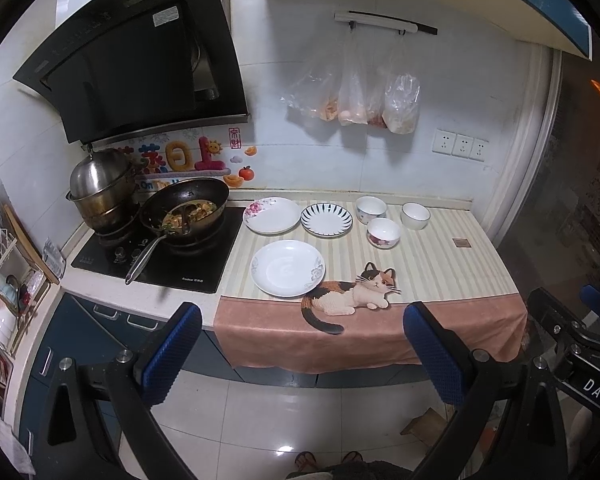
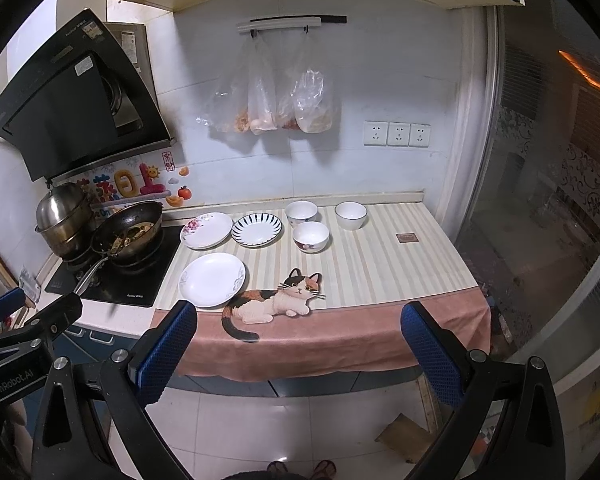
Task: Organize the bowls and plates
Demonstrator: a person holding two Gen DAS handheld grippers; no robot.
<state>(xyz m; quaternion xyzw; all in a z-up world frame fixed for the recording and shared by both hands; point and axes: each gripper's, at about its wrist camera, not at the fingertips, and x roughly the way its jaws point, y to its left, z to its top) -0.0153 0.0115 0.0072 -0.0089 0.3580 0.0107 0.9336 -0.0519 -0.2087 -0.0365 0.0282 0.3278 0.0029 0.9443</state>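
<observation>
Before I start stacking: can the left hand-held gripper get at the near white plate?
Probably yes. The left hand-held gripper is open and empty, and the near white plate lies alone near the counter's front edge, apart from the wok, with nothing between.

home kitchen for sure — range hood (image 1: 140, 52), wok (image 1: 184, 210) of food on the stove, steamer pot (image 1: 100, 188), wall sockets (image 2: 397, 134), bags (image 2: 276, 104) hanging off a rail

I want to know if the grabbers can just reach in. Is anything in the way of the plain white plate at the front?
Nothing visible is. The open left gripper and open right gripper hang over the floor, short of the counter. Only the pink edge of the cat-print mat lies before the round white plate with grey rim flowers.
</observation>
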